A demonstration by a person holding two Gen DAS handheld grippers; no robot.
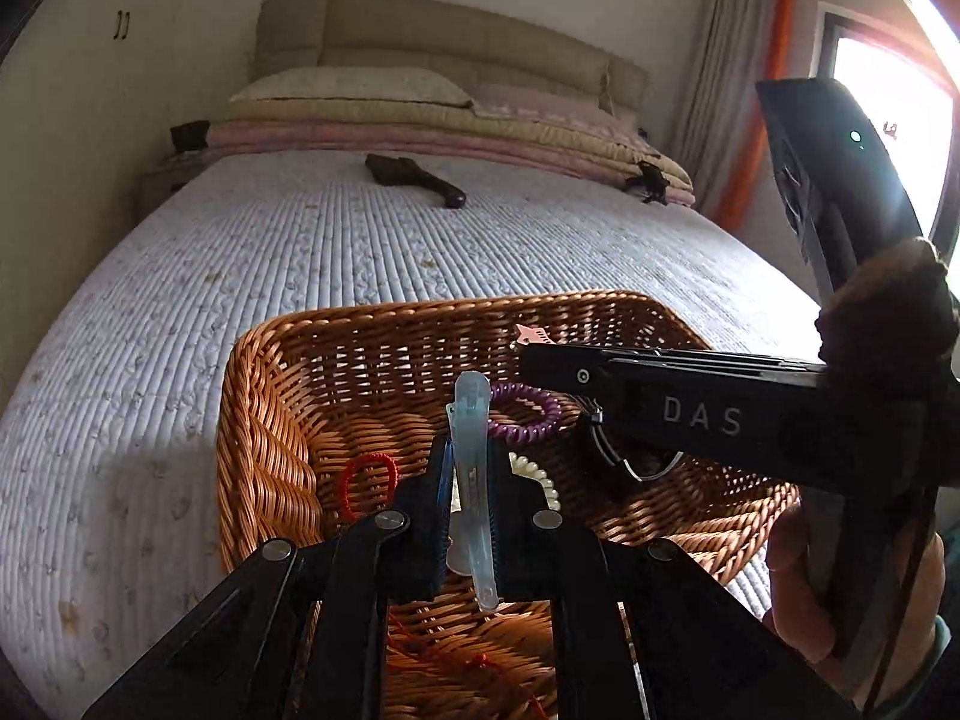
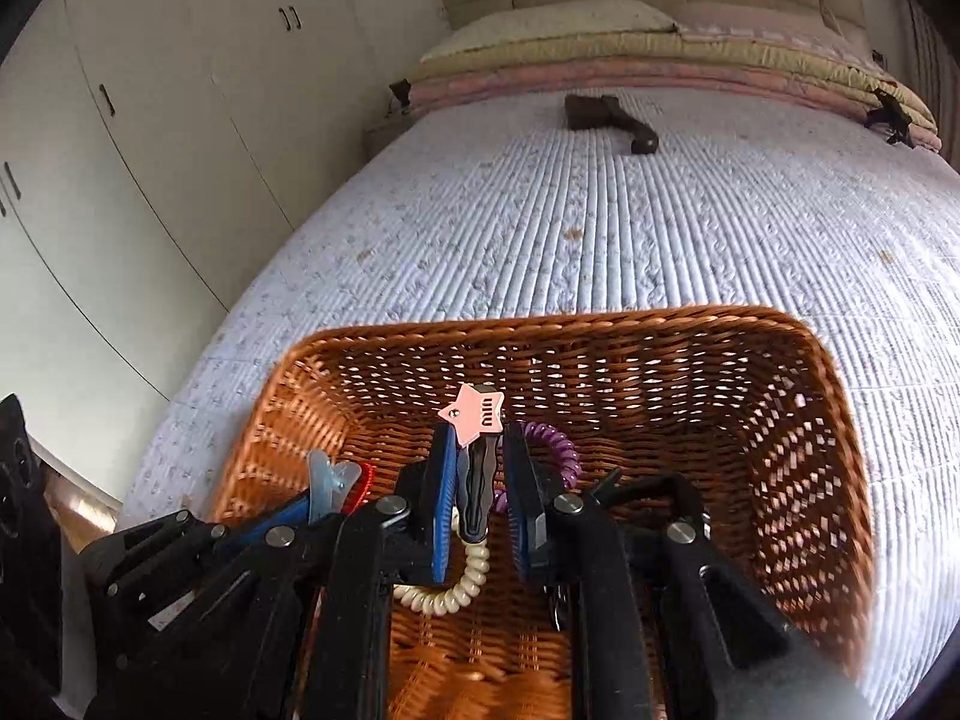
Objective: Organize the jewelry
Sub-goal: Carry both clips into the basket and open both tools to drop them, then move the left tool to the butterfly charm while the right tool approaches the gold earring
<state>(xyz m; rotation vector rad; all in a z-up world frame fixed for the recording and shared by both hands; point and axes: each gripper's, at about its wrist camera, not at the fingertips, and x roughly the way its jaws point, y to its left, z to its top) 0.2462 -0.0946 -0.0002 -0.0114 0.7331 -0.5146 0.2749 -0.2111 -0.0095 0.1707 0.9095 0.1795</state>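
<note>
A brown wicker basket sits on the bed. My left gripper is shut on a translucent light-blue hair clip, held upright over the basket. My right gripper is shut on a black hair clip with a pink star; it reaches in from the right in the left wrist view. In the basket lie a purple coil hair tie, a cream coil tie, a red cord bracelet and a thin metal ring.
The bed has a pale quilted cover. A dark brush-like object lies near the folded bedding and pillow. White wardrobes stand on the left, a bright window on the right.
</note>
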